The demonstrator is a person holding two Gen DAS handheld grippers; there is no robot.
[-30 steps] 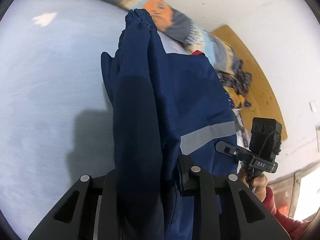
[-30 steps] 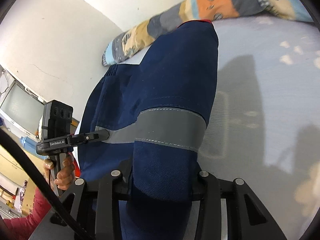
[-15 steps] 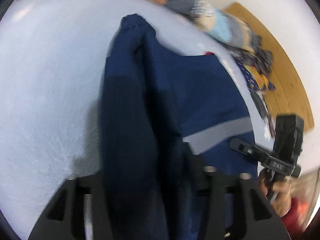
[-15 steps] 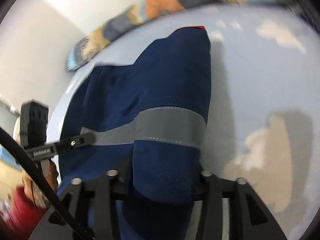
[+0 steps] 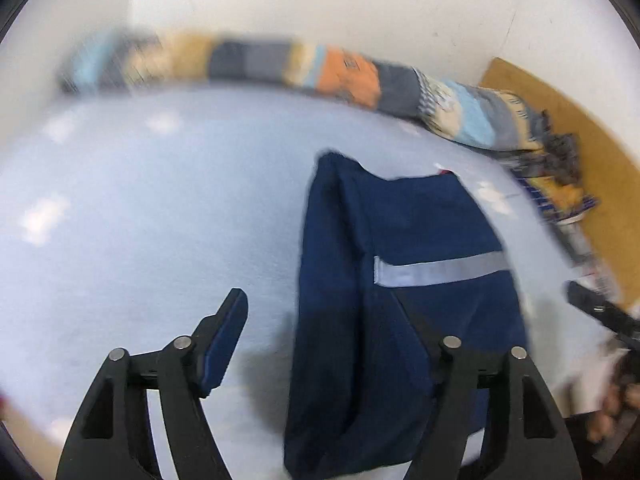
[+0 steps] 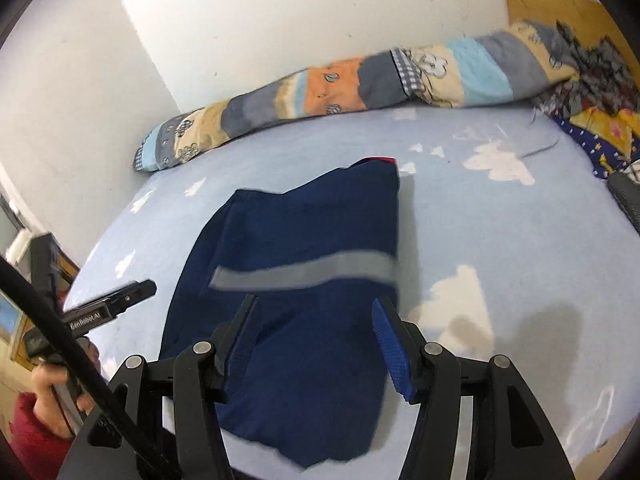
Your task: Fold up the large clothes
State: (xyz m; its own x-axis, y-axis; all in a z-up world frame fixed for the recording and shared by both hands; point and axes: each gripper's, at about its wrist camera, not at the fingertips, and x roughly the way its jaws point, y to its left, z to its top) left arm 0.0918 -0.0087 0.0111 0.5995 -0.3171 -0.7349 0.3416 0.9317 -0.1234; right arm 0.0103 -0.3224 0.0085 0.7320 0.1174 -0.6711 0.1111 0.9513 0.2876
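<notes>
A navy blue garment (image 6: 304, 292) with a grey reflective stripe (image 6: 304, 270) lies folded on the light blue bed sheet (image 6: 500, 248). It also shows in the left wrist view (image 5: 400, 300), right of centre. My right gripper (image 6: 314, 320) is open and empty, its fingers spread just above the garment's near part. My left gripper (image 5: 324, 324) is open; its left finger (image 5: 224, 336) is over bare sheet, and its right finger is behind the garment's near edge. The left gripper also shows at the left of the right wrist view (image 6: 120, 300).
A long patchwork bolster (image 6: 352, 92) lies along the white wall at the far edge of the bed. Patterned bedding (image 6: 592, 112) is heaped at the far right by a wooden headboard (image 5: 568, 120). The bed's near edge runs under both grippers.
Both grippers have opened and let go of the garment, which now lies flat on the bed. Both have pulled back and tilted up, so more of the wall and bolster shows.
</notes>
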